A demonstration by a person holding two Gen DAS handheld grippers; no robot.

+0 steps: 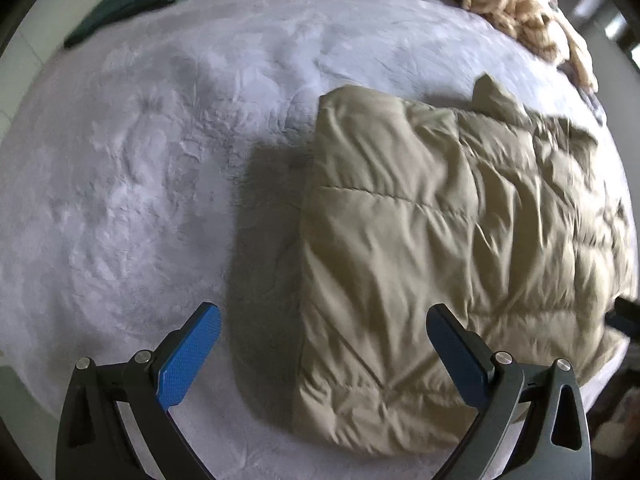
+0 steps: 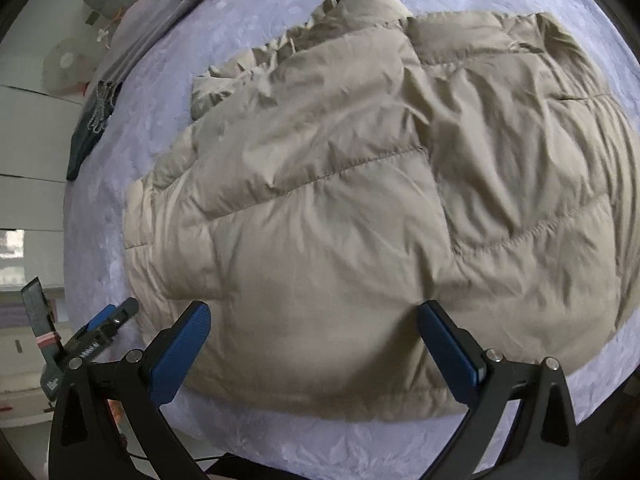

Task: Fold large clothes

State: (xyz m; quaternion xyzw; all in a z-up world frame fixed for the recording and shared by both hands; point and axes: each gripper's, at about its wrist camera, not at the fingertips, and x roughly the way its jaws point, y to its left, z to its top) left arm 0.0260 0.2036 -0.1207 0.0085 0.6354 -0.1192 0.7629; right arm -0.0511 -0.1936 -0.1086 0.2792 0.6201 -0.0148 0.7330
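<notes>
A beige quilted puffer jacket (image 1: 440,240) lies folded on a pale lavender bed cover (image 1: 140,180). In the right wrist view the jacket (image 2: 340,200) fills most of the picture, one side folded over its body. My left gripper (image 1: 324,332) hangs open over the jacket's left edge, one blue pad above bare cover, the other above the fabric. My right gripper (image 2: 314,330) stands wide open over the jacket's near hem, nothing between its pads. The left gripper (image 2: 108,320) also shows at the lower left of the right wrist view.
A dark green cloth with fringe (image 1: 132,4) lies at the far left edge of the bed. A tan fuzzy blanket (image 1: 532,16) is heaped at the far right. White drawers (image 2: 28,160) stand beside the bed on the left.
</notes>
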